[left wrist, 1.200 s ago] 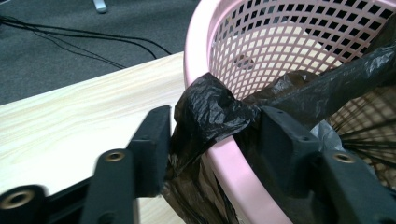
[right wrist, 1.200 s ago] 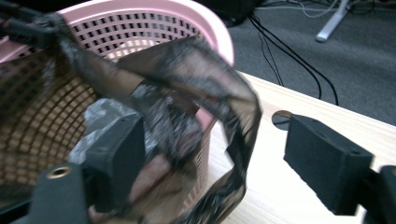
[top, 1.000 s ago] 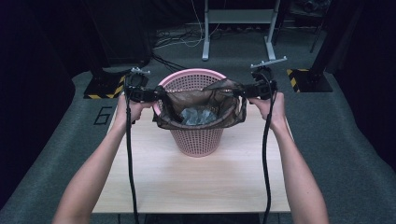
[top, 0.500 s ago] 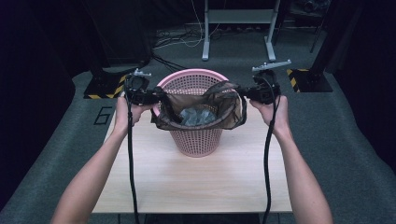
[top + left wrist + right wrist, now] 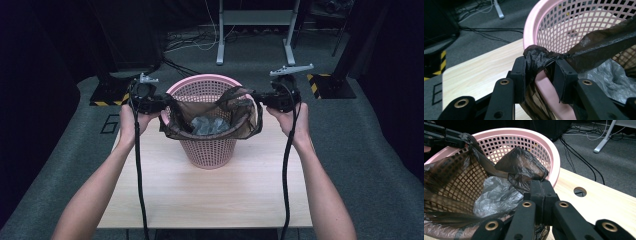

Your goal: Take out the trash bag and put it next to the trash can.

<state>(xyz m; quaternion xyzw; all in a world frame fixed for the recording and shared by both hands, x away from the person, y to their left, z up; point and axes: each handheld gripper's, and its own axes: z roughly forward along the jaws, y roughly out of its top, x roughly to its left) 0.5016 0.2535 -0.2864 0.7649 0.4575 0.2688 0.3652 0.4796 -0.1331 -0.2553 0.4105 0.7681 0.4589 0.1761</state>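
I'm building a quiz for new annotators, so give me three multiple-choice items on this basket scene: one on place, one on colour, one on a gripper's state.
1. Where does the basket stand?
A. on the wooden table
B. on the carpet
C. on a chair

2. What colour is the basket?
A. blue
B. pink
C. white

3. What is the right gripper doing?
A. hanging open
B. shut on the basket rim
C. shut on the dark bag

Answers:
1 A, its base rests on the tabletop in the high view.
2 B, its lattice wall is pink in every view.
3 C, its jaws pinch the bag's edge, as the left gripper does opposite.
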